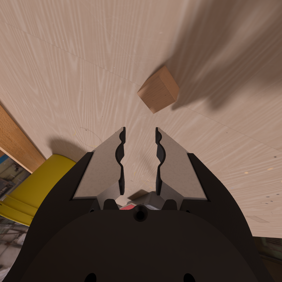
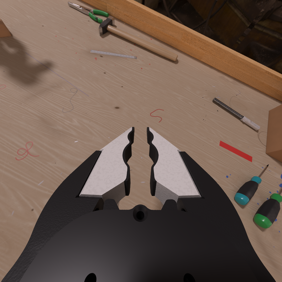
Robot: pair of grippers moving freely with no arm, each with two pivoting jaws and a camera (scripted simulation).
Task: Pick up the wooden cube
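Observation:
The wooden cube (image 1: 158,90) is a small light-brown block on the pale workbench (image 1: 76,76). In the left wrist view it lies ahead and slightly right of my fingertips. My left gripper (image 1: 140,128) is open and empty, a short way back from the cube and not touching it. My right gripper (image 2: 140,127) is open with a narrower gap and holds nothing, over bare bench. A brown corner at the top left edge of the right wrist view (image 2: 3,30) may be the cube.
A yellow object (image 1: 39,183) and the bench's wooden rim (image 1: 15,137) lie to my left. The right wrist view shows green-handled pliers (image 2: 93,13), a hammer (image 2: 137,39), a steel ruler (image 2: 113,54), a pen (image 2: 235,113), two screwdrivers (image 2: 248,190), and a brown box (image 2: 274,134).

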